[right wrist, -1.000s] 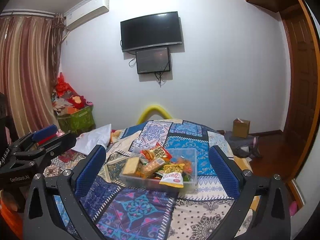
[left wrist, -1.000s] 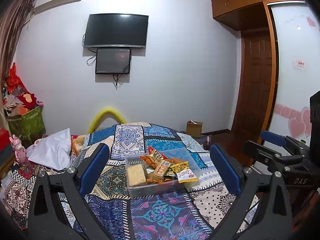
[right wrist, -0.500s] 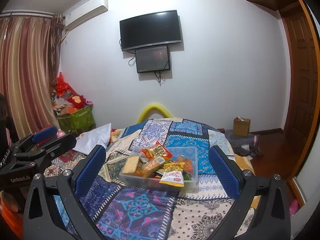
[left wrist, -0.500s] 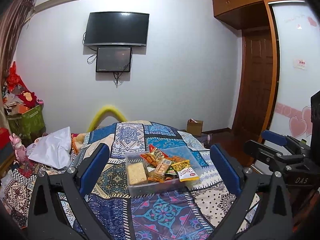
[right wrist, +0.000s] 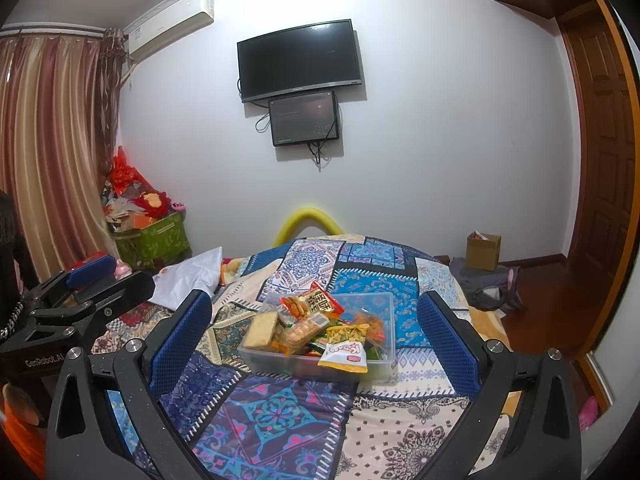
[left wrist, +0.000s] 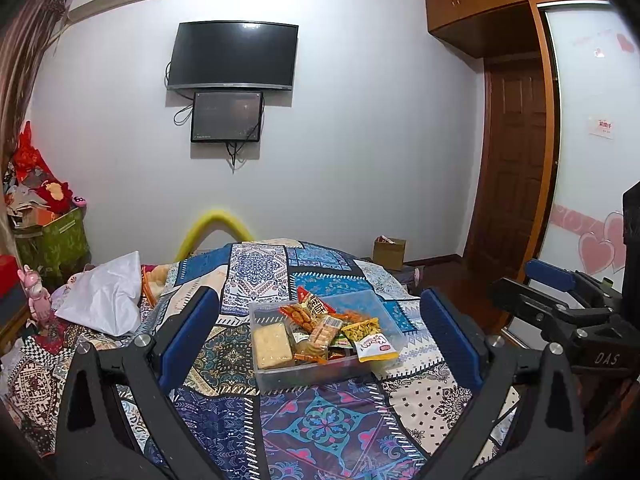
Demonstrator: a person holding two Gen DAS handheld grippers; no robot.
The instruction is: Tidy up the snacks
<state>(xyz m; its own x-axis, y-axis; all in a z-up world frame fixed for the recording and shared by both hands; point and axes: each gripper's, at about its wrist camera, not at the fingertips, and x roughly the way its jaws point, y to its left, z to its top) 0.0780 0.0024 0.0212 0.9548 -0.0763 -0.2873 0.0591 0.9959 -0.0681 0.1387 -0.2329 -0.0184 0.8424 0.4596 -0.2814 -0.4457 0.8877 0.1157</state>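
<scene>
A clear plastic bin (left wrist: 362, 302) (right wrist: 382, 308) sits on a patchwork bedspread, heaped with several snack packets. A pale cracker block (left wrist: 272, 346) (right wrist: 261, 330) lies at its left end, a red packet (left wrist: 314, 306) (right wrist: 312, 303) stands at the back, and a white-and-yellow packet (left wrist: 376, 346) (right wrist: 345, 356) hangs over the near rim. My left gripper (left wrist: 320, 332) is open, well short of the bin, nothing between its blue pads. My right gripper (right wrist: 314, 330) is likewise open and empty, held back from the bin. Each gripper shows at the edge of the other's view.
The patchwork bedspread (left wrist: 320, 428) (right wrist: 276, 412) covers the bed. A white pillow (left wrist: 104, 300) (right wrist: 188, 278) lies at the left. A cardboard box (left wrist: 389, 252) (right wrist: 482, 251) stands on the floor by the wall, near a wooden door (left wrist: 512, 168). Screens hang on the wall.
Both views shift only slightly; the bin sits a little lower and nearer in frame. Both grippers stay open and empty.
</scene>
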